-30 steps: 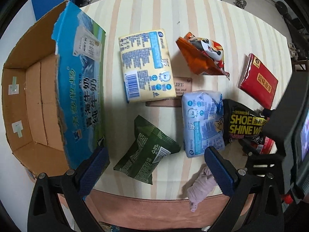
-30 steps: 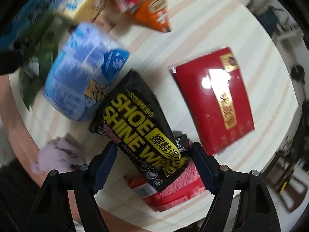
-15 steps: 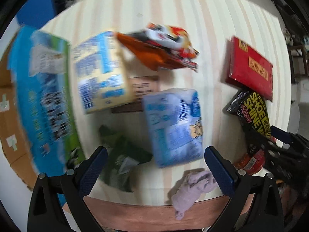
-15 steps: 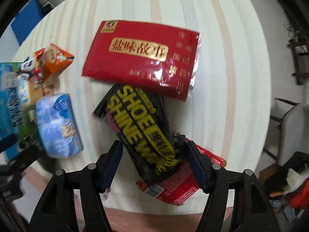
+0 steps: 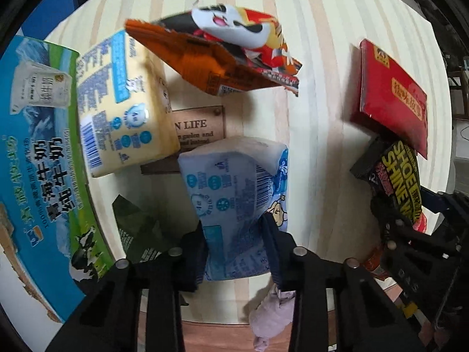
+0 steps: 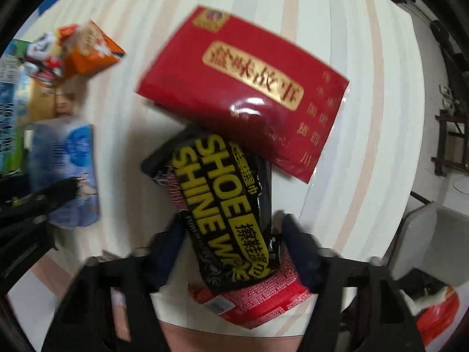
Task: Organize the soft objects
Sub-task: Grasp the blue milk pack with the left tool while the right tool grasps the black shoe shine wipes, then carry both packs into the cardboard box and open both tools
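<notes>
Left gripper (image 5: 234, 246) clamped on blue tissue pack (image 5: 234, 193), lower centre of left view | Right gripper (image 6: 231, 249) jaws closing around black shoe-wipes pack (image 6: 225, 208), lower centre of right view, pads not yet pressing | Red packet (image 6: 249, 88) above, overlapping it | Striped table (image 6: 366, 117) beneath

Round table (image 6: 366, 123) in pale cream and tan stripes, with a reddish-brown rim. Beyond its edge, grey floor (image 6: 451, 205), a dark wooden stand (image 6: 448, 143) and a pale grey seat (image 6: 425, 243). Blue panel (image 5: 49, 26) at the far left.
</notes>
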### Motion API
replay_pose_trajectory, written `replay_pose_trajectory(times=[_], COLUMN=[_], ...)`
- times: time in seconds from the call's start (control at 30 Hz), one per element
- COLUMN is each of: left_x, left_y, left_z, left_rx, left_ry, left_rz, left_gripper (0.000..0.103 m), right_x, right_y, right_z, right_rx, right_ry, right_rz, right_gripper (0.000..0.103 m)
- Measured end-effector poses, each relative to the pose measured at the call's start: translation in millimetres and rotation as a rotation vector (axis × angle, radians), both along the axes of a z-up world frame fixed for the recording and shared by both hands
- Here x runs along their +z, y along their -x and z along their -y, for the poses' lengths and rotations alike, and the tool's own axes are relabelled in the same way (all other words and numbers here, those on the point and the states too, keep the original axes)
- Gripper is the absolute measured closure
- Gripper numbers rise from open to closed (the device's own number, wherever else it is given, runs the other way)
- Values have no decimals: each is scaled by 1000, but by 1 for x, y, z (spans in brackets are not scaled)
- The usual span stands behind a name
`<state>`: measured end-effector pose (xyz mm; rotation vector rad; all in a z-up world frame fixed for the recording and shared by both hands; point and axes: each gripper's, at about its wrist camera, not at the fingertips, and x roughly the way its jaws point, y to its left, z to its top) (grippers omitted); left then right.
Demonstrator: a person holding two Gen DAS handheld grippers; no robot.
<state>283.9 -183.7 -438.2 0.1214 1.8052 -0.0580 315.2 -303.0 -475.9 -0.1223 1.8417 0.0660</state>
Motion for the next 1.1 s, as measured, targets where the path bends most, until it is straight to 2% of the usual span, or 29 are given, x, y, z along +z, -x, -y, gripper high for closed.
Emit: replay_pose_trajectory(times=[0.1,0.23,0.4,0.5,0.6,0.63,0.67,0.7,0.73,0.77,0.83,0.93,1.0,1.1], left_x=[16,44,98,144,181,198,207,214,223,234,247,255,251,237], left_y=[6,15,32,48,46,42,43,41,44,40,34,18,4,-16], left_z=[-5,-13,-39,-52,-70,-76,-83,-91,-103,-114,-133,-170,-205,-253], left_rx=[-11,-3,22,38,49,50,51,51,51,54,60,76,96,128], left_ry=[-15,2,65,123,161,173,179,182,183,180,166,145,121,92], left_rz=[39,87,169,224,272,285,296,308,322,333,349,356,354,341], left_gripper=[77,78,78,78,78,78,78,78,78,78,78,78,78,78], right_x=[-5,-2,38,61,102,112,125,137,165,185,204,226,236,224], right_y=[9,26,53,66,78,84,63,68,54,59,55,39,32,13], right_z=[4,19,39,42,36,29,22,12,6,0,-31,-87,-129,-190], right_rx=[-70,-163,-284,-306,-318,-318,-315,-305,-297,-287,-272,-253,-241,-242], right_ry=[-20,-64,-185,-249,-307,-323,-335,-356,-367,-383,-409,-461,-484,-496], right_rz=[15,38,114,150,193,207,215,234,244,261,286,294,288,268], right_gripper=[55,58,59,59,59,59,59,59,59,59,59,59,59,59])
